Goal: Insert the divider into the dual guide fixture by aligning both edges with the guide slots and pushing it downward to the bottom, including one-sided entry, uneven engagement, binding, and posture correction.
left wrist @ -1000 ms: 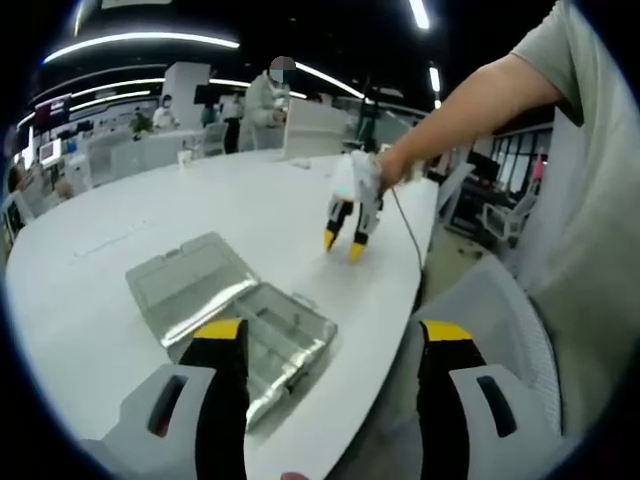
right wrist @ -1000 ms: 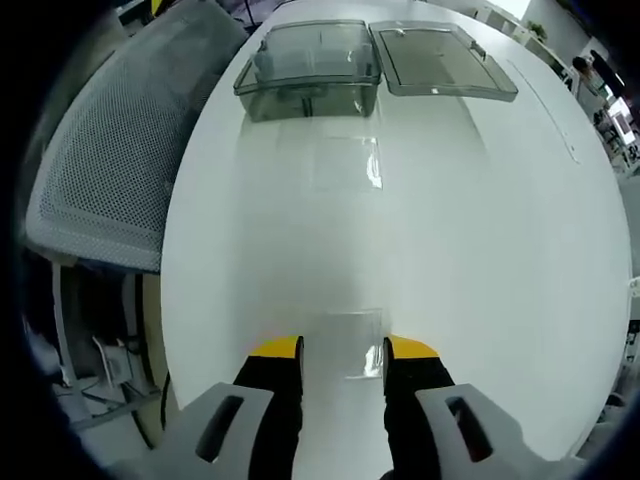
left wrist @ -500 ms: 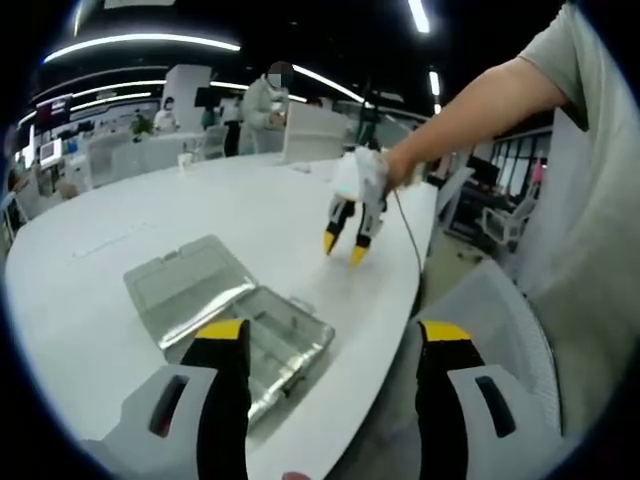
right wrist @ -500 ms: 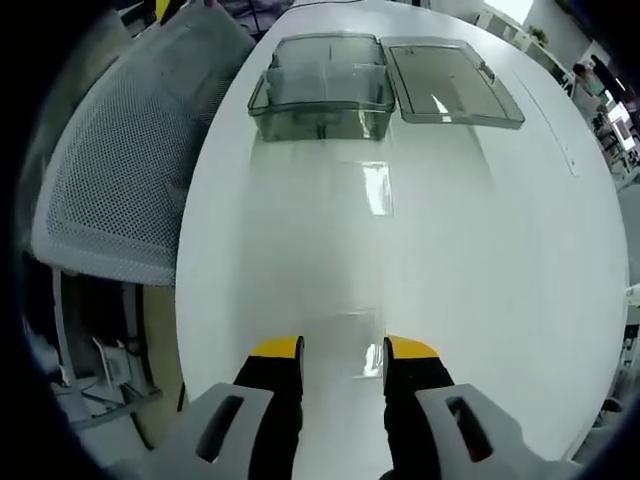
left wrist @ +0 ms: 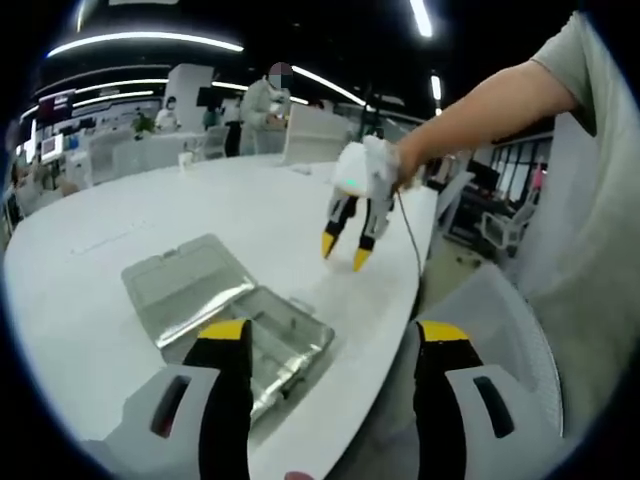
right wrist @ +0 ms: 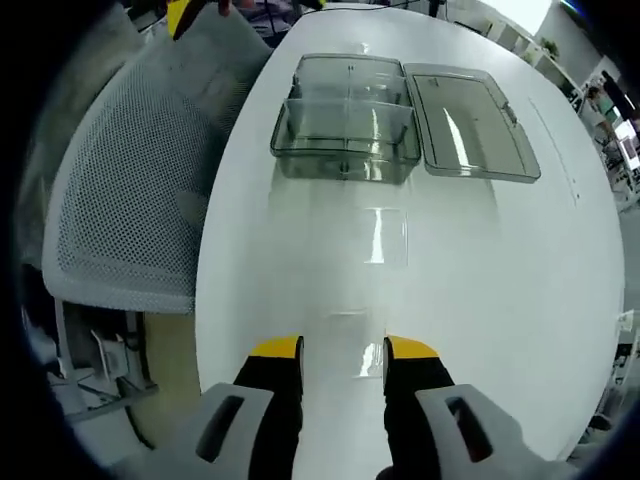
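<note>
RIGHT: you are hovering the right gripper [right wrist: 343, 350], jaws parted, nothing held, over the near clear flat plastic divider [right wrist: 360, 345] | FIXTURE: clear compartmented plastic box [right wrist: 347, 130], far | RISK: the thin sheet may be slipping on the glossy white table [right wrist: 500, 280].

Long ceiling lights [left wrist: 150, 42] shine brightly against a dark ceiling. The white table [right wrist: 480, 260] glares under them, with streaks on the clear box [right wrist: 345, 125]. Straight lines bow near the edges, and the far room looks soft.
</note>
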`<state>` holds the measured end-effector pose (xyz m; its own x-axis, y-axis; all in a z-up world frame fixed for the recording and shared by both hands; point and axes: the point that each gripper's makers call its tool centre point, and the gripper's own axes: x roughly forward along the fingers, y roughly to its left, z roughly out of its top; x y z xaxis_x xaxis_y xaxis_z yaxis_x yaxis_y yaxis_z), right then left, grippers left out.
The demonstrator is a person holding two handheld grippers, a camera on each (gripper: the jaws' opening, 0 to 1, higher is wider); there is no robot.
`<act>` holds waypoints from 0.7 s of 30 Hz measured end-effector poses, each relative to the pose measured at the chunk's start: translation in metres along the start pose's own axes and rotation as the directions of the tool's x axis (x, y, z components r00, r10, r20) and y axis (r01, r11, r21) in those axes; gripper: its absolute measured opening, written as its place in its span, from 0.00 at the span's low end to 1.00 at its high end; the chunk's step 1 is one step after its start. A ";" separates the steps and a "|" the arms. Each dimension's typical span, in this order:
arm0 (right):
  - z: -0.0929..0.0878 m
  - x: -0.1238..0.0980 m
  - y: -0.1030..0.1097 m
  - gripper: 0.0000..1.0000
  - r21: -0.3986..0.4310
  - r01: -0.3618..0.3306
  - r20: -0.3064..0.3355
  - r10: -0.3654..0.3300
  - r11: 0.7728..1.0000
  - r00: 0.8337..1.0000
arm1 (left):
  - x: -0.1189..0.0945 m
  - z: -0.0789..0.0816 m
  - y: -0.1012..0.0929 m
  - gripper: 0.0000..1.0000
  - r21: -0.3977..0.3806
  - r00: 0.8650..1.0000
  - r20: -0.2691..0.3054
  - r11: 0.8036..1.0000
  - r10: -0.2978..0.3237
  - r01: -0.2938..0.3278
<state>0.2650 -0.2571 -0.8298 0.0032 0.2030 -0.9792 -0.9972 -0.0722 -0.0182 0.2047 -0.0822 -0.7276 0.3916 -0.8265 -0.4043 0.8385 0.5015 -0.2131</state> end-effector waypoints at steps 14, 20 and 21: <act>0.046 -0.015 0.010 0.26 -0.068 -0.005 0.004 0.006 0.998 1.000 | 0.005 -0.005 0.002 0.59 -0.051 1.000 -0.005 0.999 -0.004 0.004; 0.069 -0.024 0.014 0.26 -0.108 0.000 0.015 0.002 0.994 1.000 | 0.008 -0.006 0.004 0.55 -0.076 1.000 -0.002 0.997 -0.001 0.001; 0.072 -0.025 0.015 0.26 -0.115 0.000 0.017 0.002 0.993 1.000 | 0.008 -0.006 0.004 0.55 -0.080 1.000 -0.004 0.997 -0.002 0.002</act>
<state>0.2446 -0.1931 -0.7909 0.0001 0.2198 -0.9756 -0.9820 -0.1841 -0.0416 0.2092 -0.0852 -0.7373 0.3887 -0.8265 -0.4072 0.8062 0.5190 -0.2841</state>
